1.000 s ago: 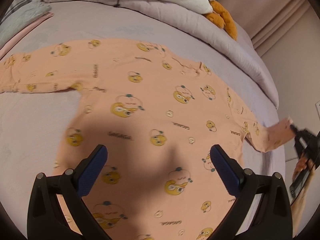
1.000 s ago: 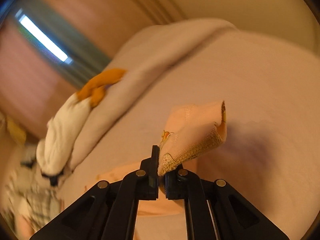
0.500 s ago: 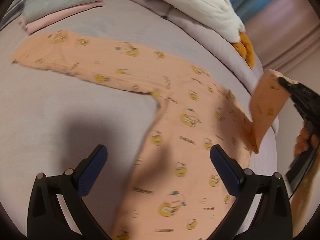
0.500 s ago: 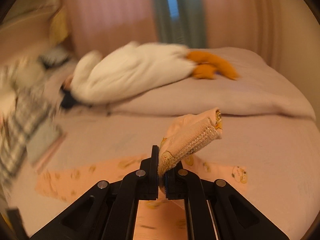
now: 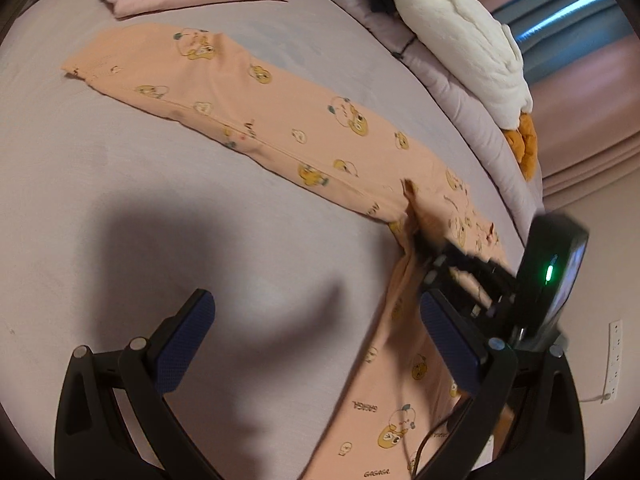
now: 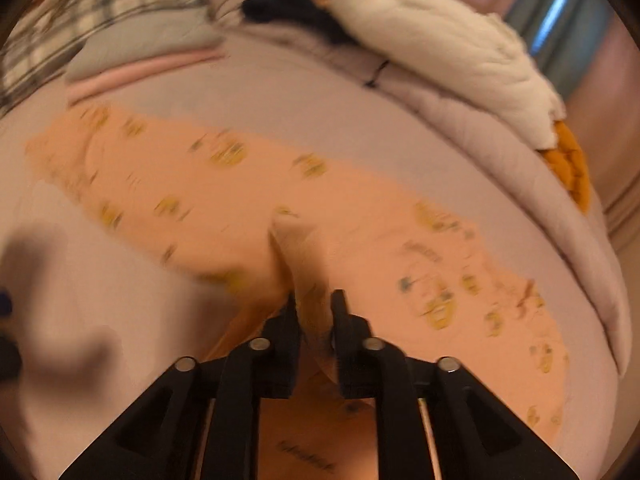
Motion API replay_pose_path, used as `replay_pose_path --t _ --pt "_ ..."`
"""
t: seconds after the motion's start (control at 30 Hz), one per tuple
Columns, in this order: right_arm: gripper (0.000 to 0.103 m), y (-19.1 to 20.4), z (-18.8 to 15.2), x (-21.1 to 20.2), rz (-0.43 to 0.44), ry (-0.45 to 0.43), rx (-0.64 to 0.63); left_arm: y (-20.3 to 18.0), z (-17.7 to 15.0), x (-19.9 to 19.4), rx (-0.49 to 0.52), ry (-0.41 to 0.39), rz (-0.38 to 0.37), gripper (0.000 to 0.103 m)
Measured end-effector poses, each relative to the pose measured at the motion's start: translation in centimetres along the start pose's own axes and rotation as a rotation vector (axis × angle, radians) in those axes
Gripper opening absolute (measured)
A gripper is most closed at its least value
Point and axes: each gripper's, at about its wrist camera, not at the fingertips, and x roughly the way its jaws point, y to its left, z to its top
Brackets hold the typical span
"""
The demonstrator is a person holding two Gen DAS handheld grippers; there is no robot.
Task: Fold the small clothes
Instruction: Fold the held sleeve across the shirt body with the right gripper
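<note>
Peach cotton printed with yellow cartoon faces, the small top lies flat on the bed, one sleeve carried across its body. The right gripper is opening, the cuff loose between its jaws. The left gripper hangs spread and empty. Light and limp; seams and hems look like the best holds.

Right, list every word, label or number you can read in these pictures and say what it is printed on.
"GAGAGA." printed on the peach shirt, near its lower edge in the left wrist view.
"GAGAGA" again on the same shirt, upside down.
Other small prints on the shirt: too small to read.
Right wrist view: shirt prints too blurred to read.
</note>
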Motion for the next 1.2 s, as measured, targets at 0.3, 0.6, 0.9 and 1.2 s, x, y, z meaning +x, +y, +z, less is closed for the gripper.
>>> replay_pose_path --t 0.3,0.6,0.9,1.2 --pt "0.066 -7.1 -2.2 -5.9 0.356 -0.147 0.228 3.6 1.8 -1.2 -0.128 -0.057 -0.091 0.102" --pt "0.025 -6.8 -2.1 -1.9 0.421 -0.103 0.405 9.0 5.4 -3.2 -0.305 -0.17 -0.17 0.102" --pt "0.023 -1.2 -0.4 0.8 0.426 -0.04 0.273 14.0 8.8 -3.8 -0.449 -0.237 -0.249 0.102" --pt "0.023 -3.3 -3.3 -4.0 0.515 -0.137 0.312 13.2 12.6 -2.7 -0.429 -0.301 -0.109 0.091"
